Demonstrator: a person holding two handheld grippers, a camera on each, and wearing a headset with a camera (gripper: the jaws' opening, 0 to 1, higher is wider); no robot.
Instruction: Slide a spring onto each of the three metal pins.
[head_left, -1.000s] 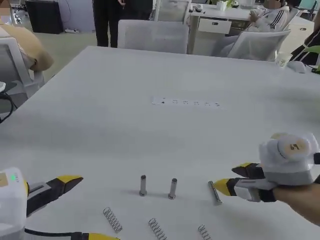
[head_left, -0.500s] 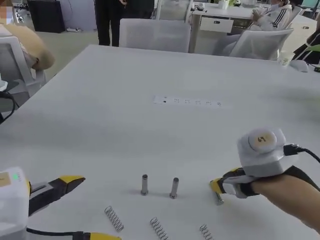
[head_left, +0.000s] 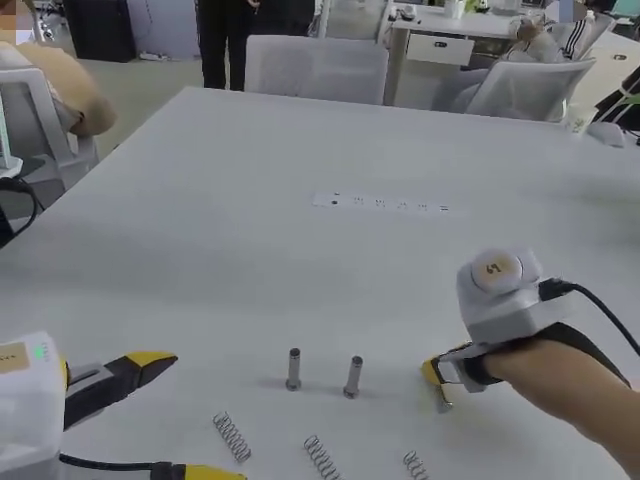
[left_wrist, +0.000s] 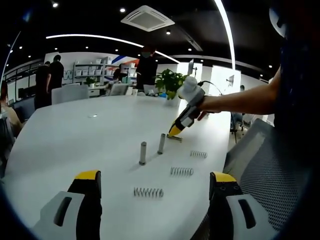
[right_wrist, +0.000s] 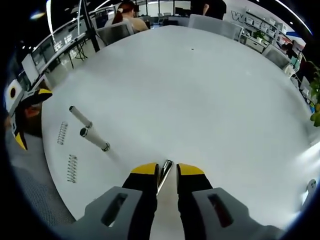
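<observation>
Two metal pins (head_left: 294, 368) (head_left: 353, 376) stand upright on the white table (head_left: 300, 260). A third pin (head_left: 441, 397) lies flat to their right. My right gripper (head_left: 437, 378) is down on it. In the right gripper view the lying pin (right_wrist: 165, 172) sits between the narrowed jaws of the right gripper (right_wrist: 167, 171), against the left finger. Three springs (head_left: 232, 437) (head_left: 320, 456) (head_left: 415, 464) lie along the near edge. My left gripper (head_left: 185, 415) hovers open at the lower left, holding nothing. In the left gripper view it (left_wrist: 155, 176) faces a spring (left_wrist: 148, 192).
A row of small marks (head_left: 380, 204) sits in the table's middle. Grey chairs (head_left: 315, 68) stand at the far edge, with a person (head_left: 225, 40) behind them. The near table edge runs just below the springs.
My right gripper has swung down over the lying pin and its jaws have gone from spread to nearly together. The left gripper has stayed put.
</observation>
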